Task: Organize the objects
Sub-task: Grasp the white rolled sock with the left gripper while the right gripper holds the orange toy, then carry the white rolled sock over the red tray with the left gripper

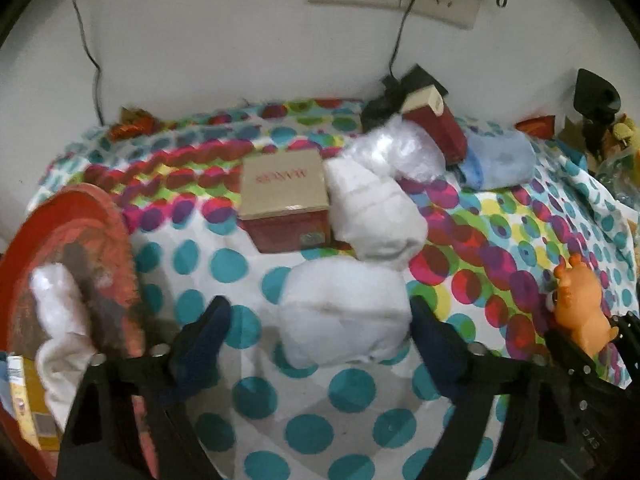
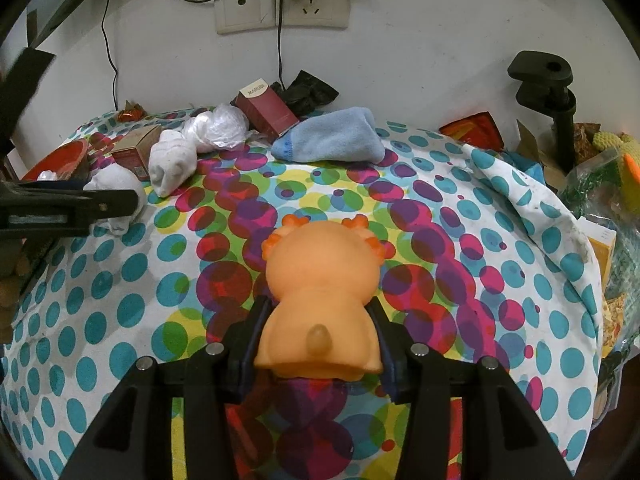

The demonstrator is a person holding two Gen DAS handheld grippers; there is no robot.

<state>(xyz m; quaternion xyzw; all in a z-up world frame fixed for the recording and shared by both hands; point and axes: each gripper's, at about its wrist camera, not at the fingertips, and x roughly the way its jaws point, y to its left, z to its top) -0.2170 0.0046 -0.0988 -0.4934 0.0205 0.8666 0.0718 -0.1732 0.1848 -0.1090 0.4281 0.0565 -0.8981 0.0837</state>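
Two grippers are at work over a dotted cloth (image 2: pixel 132 304), and most of the sorting looks undone.

Nearest, the right gripper (image 2: pixel 316 344) is clenched on an orange toy (image 2: pixel 320 280): both fingers (image 2: pixel 250 344) press its lower flanks, its back to the camera. The left view shows the same toy (image 1: pixel 580 308) at the right edge, held in that gripper. Whether its base touches the cloth cannot be told.

The left gripper (image 1: pixel 320 332) stands released, jaws wide, with a white bundle (image 1: pixel 344 316) between them. The right finger looks to be at or just beside the bundle; the left finger is apart from it. No grasp is made yet.

At the left edge sits a red tray (image 1: pixel 100 216) with one white bundle (image 1: pixel 60 300) resting in it. Judged from this, the tray may be the collecting place, with one item delivered; that is inference only.

Farther off, a second loose white bundle (image 1: pixel 376 216) lies against a tan-topped box (image 1: pixel 284 192). Behind these are a clear plastic bag (image 1: pixel 404 152), a maroon box (image 1: pixel 440 120) lying tilted, and a blue sock (image 1: pixel 500 160), all crowded together near the wall. A black wrapper (image 2: pixel 308 92) lies behind the maroon box.

Assessment: early stage. One item appears placed, one is in hand, one is about to be taken, and at least six lie unsorted.
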